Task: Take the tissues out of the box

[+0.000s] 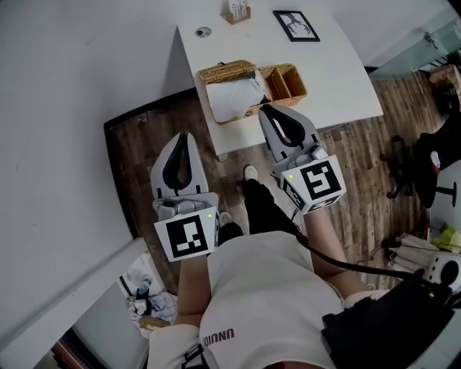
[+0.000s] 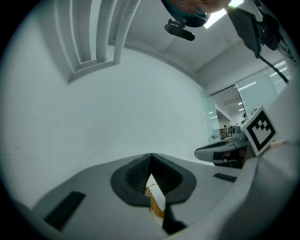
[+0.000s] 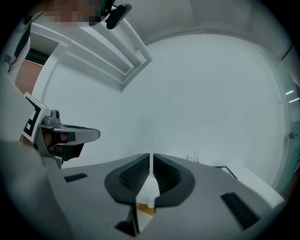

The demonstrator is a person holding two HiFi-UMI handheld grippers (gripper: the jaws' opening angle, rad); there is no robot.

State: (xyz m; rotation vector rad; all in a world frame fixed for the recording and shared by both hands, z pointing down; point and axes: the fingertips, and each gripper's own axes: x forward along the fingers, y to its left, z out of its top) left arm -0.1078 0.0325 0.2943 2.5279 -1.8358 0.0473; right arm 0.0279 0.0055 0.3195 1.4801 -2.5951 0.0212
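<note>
A wicker tissue box [image 1: 225,72] stands on the white table [image 1: 331,65], with a white tissue [image 1: 232,98] sticking out of its open top. I hold both grippers up in front of the table's near edge, pointing at the box. My left gripper [image 1: 185,135] is shut and empty, short of the table over the wooden floor. My right gripper [image 1: 266,108] is shut and empty too, its tip by the box's near right corner. Both gripper views look up at the wall. In each, the tips [image 2: 151,156] [image 3: 151,156] meet and a sliver of the box [image 2: 157,206] [image 3: 145,209] shows below.
Two small wicker compartments [image 1: 285,82] adjoin the box on its right. A framed picture [image 1: 296,25], a small holder [image 1: 238,11] and a round disc [image 1: 203,32] sit at the table's far side. An office chair [image 1: 414,162] stands at the right, clutter [image 1: 148,295] on the floor lower left.
</note>
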